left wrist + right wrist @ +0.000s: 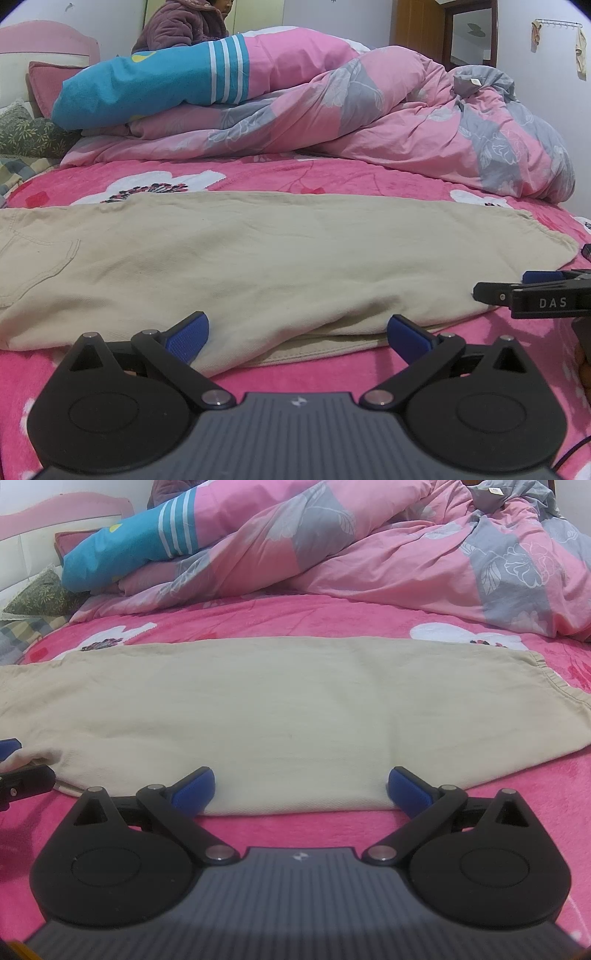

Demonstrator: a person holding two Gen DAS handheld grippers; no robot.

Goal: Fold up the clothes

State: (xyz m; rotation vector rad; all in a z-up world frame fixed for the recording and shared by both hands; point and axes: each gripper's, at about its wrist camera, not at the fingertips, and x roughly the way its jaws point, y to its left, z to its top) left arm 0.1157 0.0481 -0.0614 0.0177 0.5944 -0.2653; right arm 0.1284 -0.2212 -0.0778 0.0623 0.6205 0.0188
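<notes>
Beige trousers lie flat across the pink flowered bed cover, folded lengthwise, a back pocket at the left and the cuff at the right. My left gripper is open at the near edge, its blue pads either side of the cloth fold. In the right wrist view the same beige trousers fill the middle, and my right gripper is open at their near edge. The right gripper's side shows at the far right of the left wrist view; the left gripper's fingers show at the far left of the right view.
A crumpled pink and grey quilt and a blue striped pillow pile up behind the trousers. A person in a purple jacket sits beyond them. Pink headboard at left; a wooden door at the back.
</notes>
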